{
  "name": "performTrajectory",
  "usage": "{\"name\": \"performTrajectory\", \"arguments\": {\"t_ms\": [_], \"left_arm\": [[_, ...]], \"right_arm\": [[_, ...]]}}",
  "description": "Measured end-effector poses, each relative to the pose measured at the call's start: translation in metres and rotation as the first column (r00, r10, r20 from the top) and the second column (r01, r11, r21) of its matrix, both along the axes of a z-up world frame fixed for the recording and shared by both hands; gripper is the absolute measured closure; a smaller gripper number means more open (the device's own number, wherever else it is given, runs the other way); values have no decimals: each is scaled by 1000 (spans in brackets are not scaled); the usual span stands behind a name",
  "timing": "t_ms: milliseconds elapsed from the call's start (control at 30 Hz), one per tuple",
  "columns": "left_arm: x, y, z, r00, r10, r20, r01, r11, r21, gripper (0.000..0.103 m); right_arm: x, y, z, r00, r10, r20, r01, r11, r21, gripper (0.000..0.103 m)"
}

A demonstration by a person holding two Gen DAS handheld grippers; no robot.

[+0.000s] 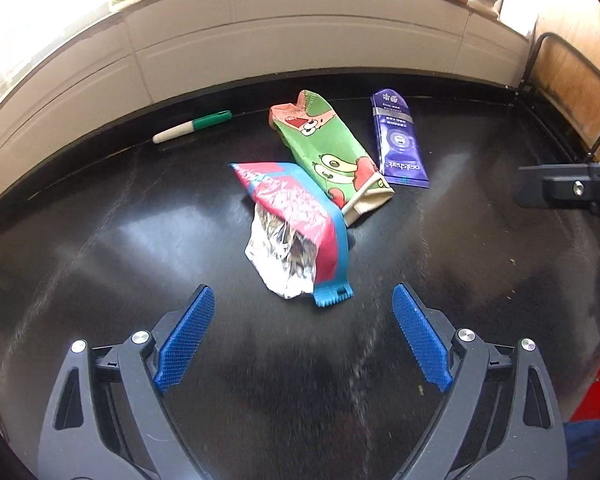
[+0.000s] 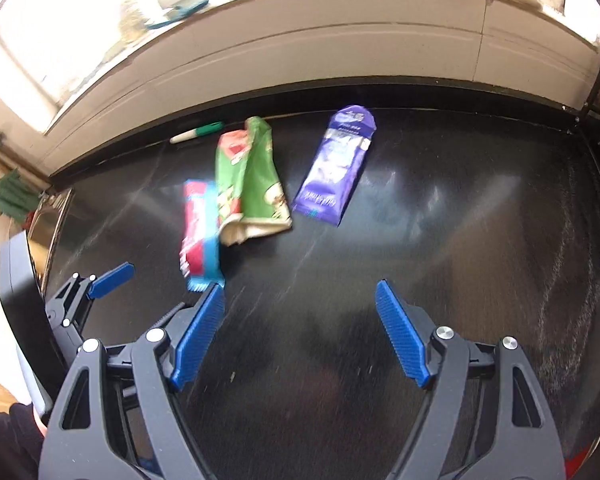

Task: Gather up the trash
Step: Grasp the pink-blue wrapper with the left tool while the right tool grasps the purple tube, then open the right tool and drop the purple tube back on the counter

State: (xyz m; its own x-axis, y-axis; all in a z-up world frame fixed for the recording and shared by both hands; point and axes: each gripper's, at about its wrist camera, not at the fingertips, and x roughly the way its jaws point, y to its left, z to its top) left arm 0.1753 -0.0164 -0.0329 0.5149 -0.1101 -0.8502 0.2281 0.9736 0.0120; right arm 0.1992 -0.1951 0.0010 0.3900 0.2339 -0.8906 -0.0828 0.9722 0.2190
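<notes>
Three empty wrappers lie on a black countertop (image 1: 100,264). A red and blue foil wrapper (image 1: 296,232) lies nearest, torn open with silver showing. A green cartoon snack bag (image 1: 332,152) lies behind it, partly under it. A purple sachet (image 1: 400,140) lies to the right. My left gripper (image 1: 304,300) is open and empty, just short of the red wrapper. My right gripper (image 2: 300,292) is open and empty; the red wrapper (image 2: 200,228) is by its left finger, the green bag (image 2: 252,184) and purple sachet (image 2: 336,168) lie ahead.
A green and white marker (image 1: 192,126) lies by the white tiled back wall (image 1: 260,40). A wooden board in a black wire rack (image 1: 572,88) stands at the right. The right gripper's body (image 1: 568,190) shows at the left view's right edge. The left gripper (image 2: 108,280) shows at the right view's left.
</notes>
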Motion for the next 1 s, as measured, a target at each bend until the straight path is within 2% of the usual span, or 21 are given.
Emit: {"name": "performTrajectory", "arguments": {"t_ms": [167, 267, 333, 367, 533, 600, 667, 700, 767, 867, 1000], "left_arm": [[33, -1, -25, 999, -17, -34, 18, 1000, 24, 15], [46, 8, -32, 999, 16, -51, -16, 1000, -4, 15], [54, 14, -37, 997, 38, -67, -40, 999, -21, 15], [57, 17, -39, 997, 46, -70, -47, 999, -26, 15], [63, 25, -39, 997, 50, -58, -52, 998, -40, 16], [62, 27, -38, 998, 46, -52, -48, 998, -40, 22], [61, 27, -36, 998, 33, -47, -35, 999, -32, 40], [61, 28, -35, 999, 26, -47, -27, 999, -31, 44], [60, 28, -32, 999, 20, -48, -22, 999, -25, 68], [57, 35, -29, 998, 31, -54, -32, 999, -18, 75], [45, 43, -20, 997, 57, -46, -58, 998, -13, 76]], "right_arm": [[55, -9, -35, 994, -69, -83, 70, 998, 2, 27], [93, -8, -58, 987, -103, -124, 102, 995, -20, 27], [109, -3, -67, 986, -105, -128, 100, 994, -42, 27], [119, 0, -71, 987, -110, -120, 104, 993, -59, 24], [145, 13, -74, 992, -106, -70, 97, 988, -118, 21], [148, 18, -74, 994, -95, -52, 87, 984, -153, 28], [145, 21, -73, 996, -82, -31, 75, 979, -187, 45], [141, 21, -74, 997, -72, -21, 67, 980, -186, 46], [133, 18, -74, 998, -70, -9, 67, 982, -178, 49], [122, 14, -75, 997, -67, -22, 63, 984, -168, 51], [97, 7, -68, 997, -68, -26, 64, 987, -150, 51]]}}
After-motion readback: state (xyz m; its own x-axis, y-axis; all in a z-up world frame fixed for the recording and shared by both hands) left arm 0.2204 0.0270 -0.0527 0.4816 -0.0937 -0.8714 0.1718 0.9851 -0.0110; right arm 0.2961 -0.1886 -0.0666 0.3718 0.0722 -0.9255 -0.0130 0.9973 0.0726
